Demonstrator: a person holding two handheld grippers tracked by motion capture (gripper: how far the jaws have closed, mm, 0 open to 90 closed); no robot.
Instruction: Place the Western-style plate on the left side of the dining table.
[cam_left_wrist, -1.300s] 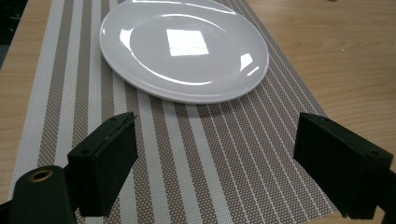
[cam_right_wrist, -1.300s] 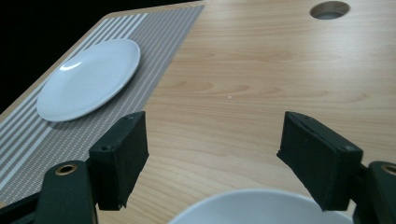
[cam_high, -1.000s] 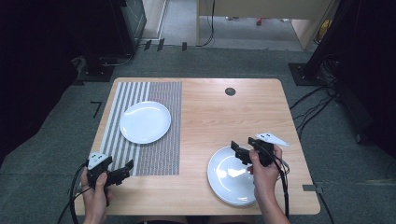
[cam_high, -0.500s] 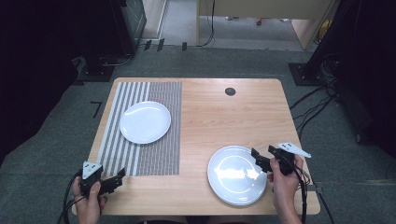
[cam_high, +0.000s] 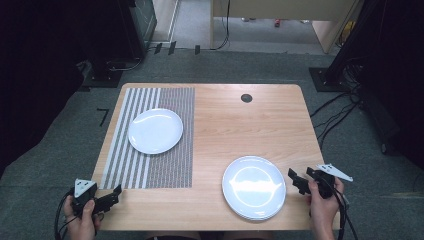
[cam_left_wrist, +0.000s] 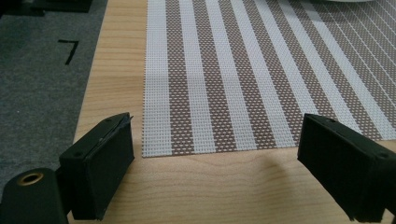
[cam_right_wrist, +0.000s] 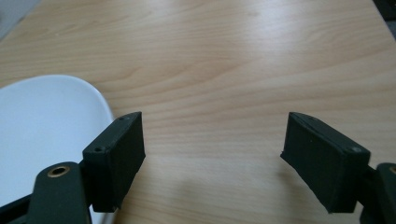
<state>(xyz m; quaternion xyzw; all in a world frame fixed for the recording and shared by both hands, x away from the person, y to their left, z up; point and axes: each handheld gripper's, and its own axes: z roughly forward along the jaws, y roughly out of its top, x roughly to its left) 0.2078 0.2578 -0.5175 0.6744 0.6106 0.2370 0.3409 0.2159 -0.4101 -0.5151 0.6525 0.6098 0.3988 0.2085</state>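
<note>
A white plate (cam_high: 155, 131) rests on the striped placemat (cam_high: 150, 167) on the left half of the wooden table (cam_high: 240, 125). A second white plate (cam_high: 254, 187) lies near the front edge at the right. My right gripper (cam_high: 301, 179) hovers just right of that plate with its jaws open and nothing between them. In the right gripper view the gripper (cam_right_wrist: 212, 154) is over bare wood, with the plate's rim (cam_right_wrist: 46, 121) at its left jaw. My left gripper (cam_high: 114, 196) is at the table's front left corner, open and empty. In the left gripper view the gripper (cam_left_wrist: 215, 163) faces the placemat's near edge (cam_left_wrist: 233, 93).
A small black round hole (cam_high: 246, 98) sits in the tabletop near the far edge. Grey carpet (cam_high: 60, 150) surrounds the table, with cables (cam_high: 340, 115) on the floor at the right. Dark equipment stands at the back left and right.
Both hands have drawn back toward the table's front edge. The right gripper has moved right, from over the near plate to beside it. The left gripper has slid toward the front left corner.
</note>
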